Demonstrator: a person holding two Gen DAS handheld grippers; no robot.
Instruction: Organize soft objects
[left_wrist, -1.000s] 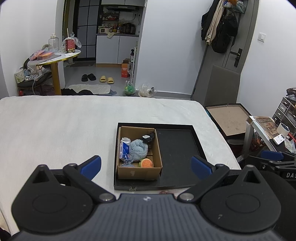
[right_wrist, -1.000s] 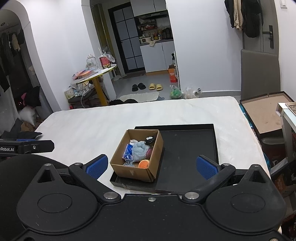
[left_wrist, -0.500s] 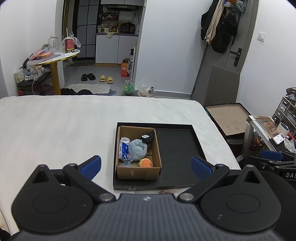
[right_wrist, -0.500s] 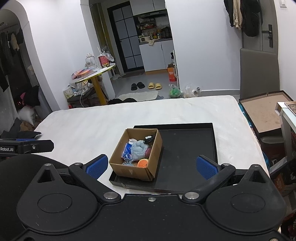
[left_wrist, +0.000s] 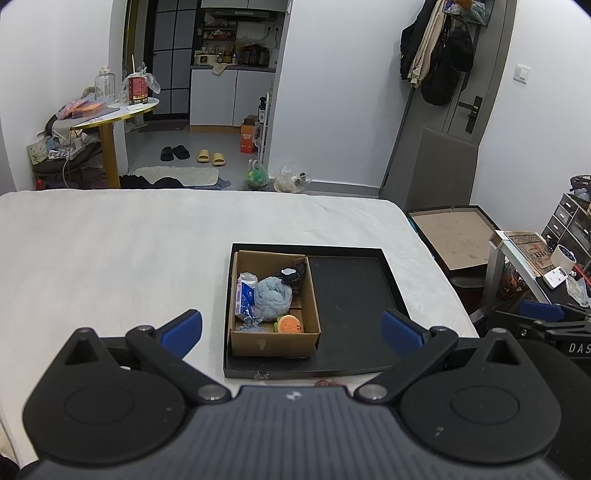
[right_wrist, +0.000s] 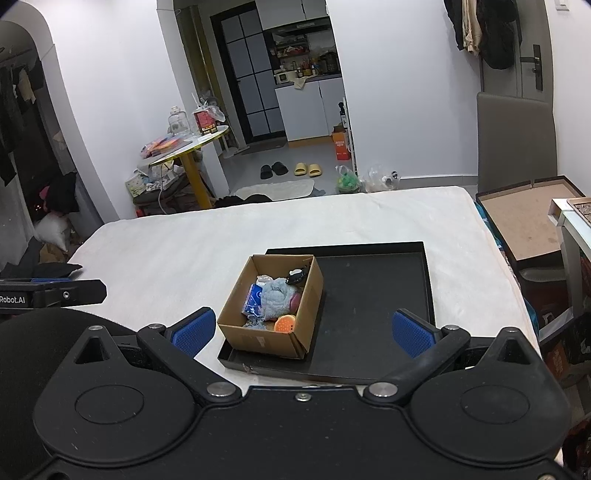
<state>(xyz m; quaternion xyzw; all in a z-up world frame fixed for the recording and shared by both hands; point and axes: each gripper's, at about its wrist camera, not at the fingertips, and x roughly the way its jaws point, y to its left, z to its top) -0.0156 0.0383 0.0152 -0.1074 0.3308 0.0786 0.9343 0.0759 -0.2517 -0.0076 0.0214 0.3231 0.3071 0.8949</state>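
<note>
A black tray lies on the white bed, and a cardboard box sits inside the tray, filling its left part; the tray's right part shows bare black floor. In the box, a fluffy blue-grey soft toy lies at the middle, a blue-and-white packet stands against the box's left wall, a small orange burger-shaped plush rests at the box's near side, and a black item sits at the box's far right corner. The left gripper hovers short of the tray with its fingers spread wide, holding nothing. The right gripper hovers likewise, its fingers wide apart and empty.
</note>
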